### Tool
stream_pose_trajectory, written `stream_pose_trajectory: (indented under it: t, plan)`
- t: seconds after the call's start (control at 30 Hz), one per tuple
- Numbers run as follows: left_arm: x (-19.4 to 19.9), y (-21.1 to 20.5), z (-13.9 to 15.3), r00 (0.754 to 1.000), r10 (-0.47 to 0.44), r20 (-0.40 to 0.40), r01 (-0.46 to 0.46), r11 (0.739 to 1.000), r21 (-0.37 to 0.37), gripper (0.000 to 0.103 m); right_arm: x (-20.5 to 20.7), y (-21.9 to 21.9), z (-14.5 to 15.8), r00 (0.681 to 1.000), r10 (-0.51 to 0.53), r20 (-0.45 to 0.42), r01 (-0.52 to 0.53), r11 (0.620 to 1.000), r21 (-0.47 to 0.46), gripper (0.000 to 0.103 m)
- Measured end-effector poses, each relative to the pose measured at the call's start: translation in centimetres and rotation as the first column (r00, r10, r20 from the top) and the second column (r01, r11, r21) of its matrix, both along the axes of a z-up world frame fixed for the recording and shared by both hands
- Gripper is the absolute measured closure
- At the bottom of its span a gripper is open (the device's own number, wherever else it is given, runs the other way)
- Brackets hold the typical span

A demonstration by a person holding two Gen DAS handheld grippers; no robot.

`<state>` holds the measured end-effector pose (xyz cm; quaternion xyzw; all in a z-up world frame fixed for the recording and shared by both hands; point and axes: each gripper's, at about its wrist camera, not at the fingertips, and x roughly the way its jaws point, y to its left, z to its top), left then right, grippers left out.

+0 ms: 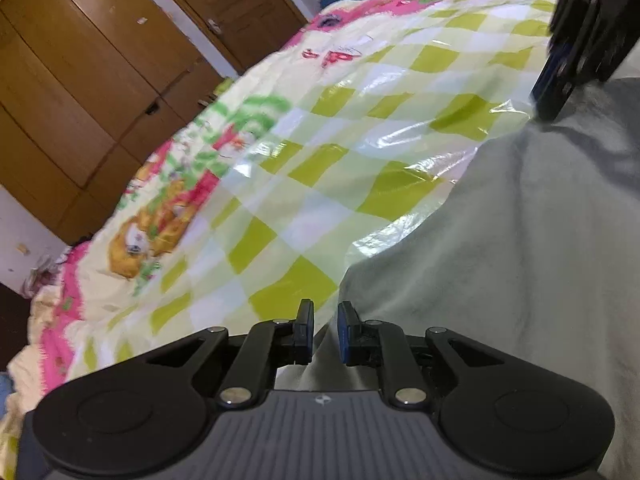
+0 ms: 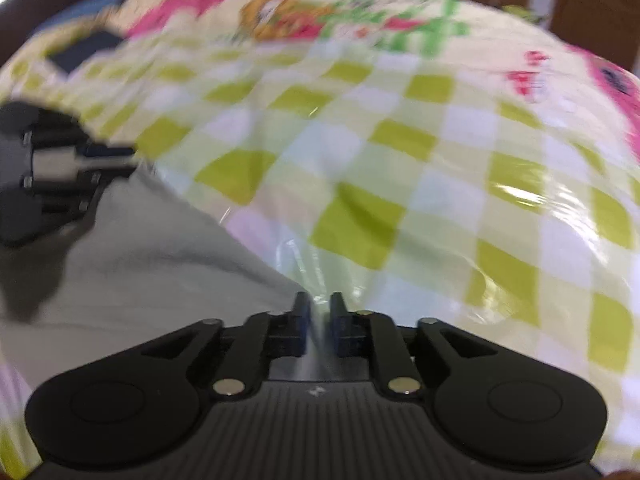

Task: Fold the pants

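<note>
1. Bedroom: wooden wardrobe [image 1: 92,80] far left, bed under a shiny green-checked cover [image 1: 320,152] with a pink cartoon border.
2. Grey pants [image 1: 520,260] lie on the cover's near right side in my left view, near left in my right view.
3. My left gripper [image 1: 325,330] is clenched on a fold of the pants' near edge.
4. My right gripper [image 2: 319,330] has pale fabric pinched between nearly closed jaws; the view is blurred, so I cannot tell whether it is pants or cover.
5. Each gripper shows at the edge of the other's view.
</note>
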<state>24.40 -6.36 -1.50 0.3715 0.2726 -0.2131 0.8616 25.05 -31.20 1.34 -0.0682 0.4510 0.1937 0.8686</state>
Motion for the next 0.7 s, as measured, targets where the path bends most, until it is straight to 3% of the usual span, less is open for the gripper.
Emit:
stream_pose_trajectory:
  t: [0.07,0.17,0.23,0.37,0.4,0.47,0.6,0.7]
  plan:
    - [-0.9,0.2,0.6,1.0,0.01,0.01,-0.009,1.0,-0.024,0.073,-2.0,-2.3,1.2,0.996,-0.078,0.039,0.074,0.994,0.08,0.064]
    - [-3.1,-0.4,1.3,1.0,-0.011,-0.008,0.011,0.997,-0.076,0.072,-6.4,-5.3,2.2,0.979,-0.178,0.099,0.169,0.981,0.09,0.064]
    - [-4.8,-1.6,1.0,0.998,-0.053,-0.038,0.049,0.994,-0.094,0.071,-9.0,-7.2,1.9,0.967,-0.239,0.085,0.228,0.966,0.122,0.064]
    - [-7.4,-4.6,-1.5,0.986,-0.113,-0.125,0.11,0.993,-0.036,0.07,-12.1,-11.1,-1.2,0.919,-0.393,0.013,0.391,0.916,0.091,0.065]
    - [-8.0,-5.2,-1.9,0.987,-0.119,-0.111,0.118,0.993,-0.009,0.07,-12.7,-12.2,-1.7,0.907,-0.421,0.015,0.417,0.902,0.113,0.067]
    - [-8.8,-6.0,-2.0,0.988,-0.128,-0.083,0.132,0.99,0.045,0.07,-14.2,-14.3,-1.2,0.856,-0.517,0.028,0.505,0.846,0.168,0.064]
    - [-9.0,-6.7,-1.1,0.988,-0.104,-0.116,0.108,0.993,0.035,0.068,-19.0,-17.1,0.7,0.765,-0.634,0.11,0.585,0.757,0.29,0.059]
    - [-9.4,-8.0,-0.3,0.988,-0.098,-0.115,0.101,0.995,0.019,0.068,-21.2,-19.7,0.6,0.689,-0.718,0.096,0.663,0.678,0.317,0.057]
